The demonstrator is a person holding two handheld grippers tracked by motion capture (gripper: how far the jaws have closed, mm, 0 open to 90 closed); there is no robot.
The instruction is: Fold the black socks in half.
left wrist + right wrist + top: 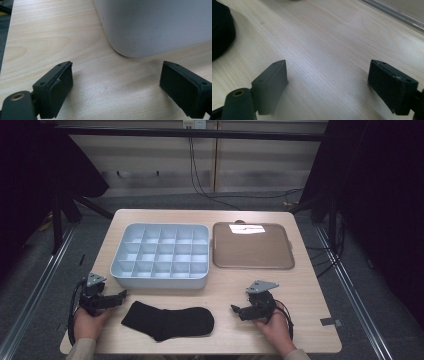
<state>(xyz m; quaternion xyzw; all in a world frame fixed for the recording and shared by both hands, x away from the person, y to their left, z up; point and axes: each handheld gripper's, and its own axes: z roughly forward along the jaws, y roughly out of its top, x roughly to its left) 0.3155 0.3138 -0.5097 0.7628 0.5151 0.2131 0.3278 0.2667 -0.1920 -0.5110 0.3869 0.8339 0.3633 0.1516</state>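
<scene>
A black sock (169, 320) lies flat near the table's front edge, between the two hands. My left gripper (121, 296) rests on the table to the sock's left, pointing right, open and empty; its own view has the jaws wide apart (116, 82) over bare wood, with a corner of the grey divided box (155, 22) just ahead. My right gripper (234, 309) rests to the sock's right, pointing left, open and empty (328, 80). The sock's edge (220, 30) shows at the far left of the right gripper view.
A pale grey box (161, 277) with several compartments stands behind the sock. A brown tray (252, 265) sits to its right with a bright reflection on it. Floor rails run along both sides of the table.
</scene>
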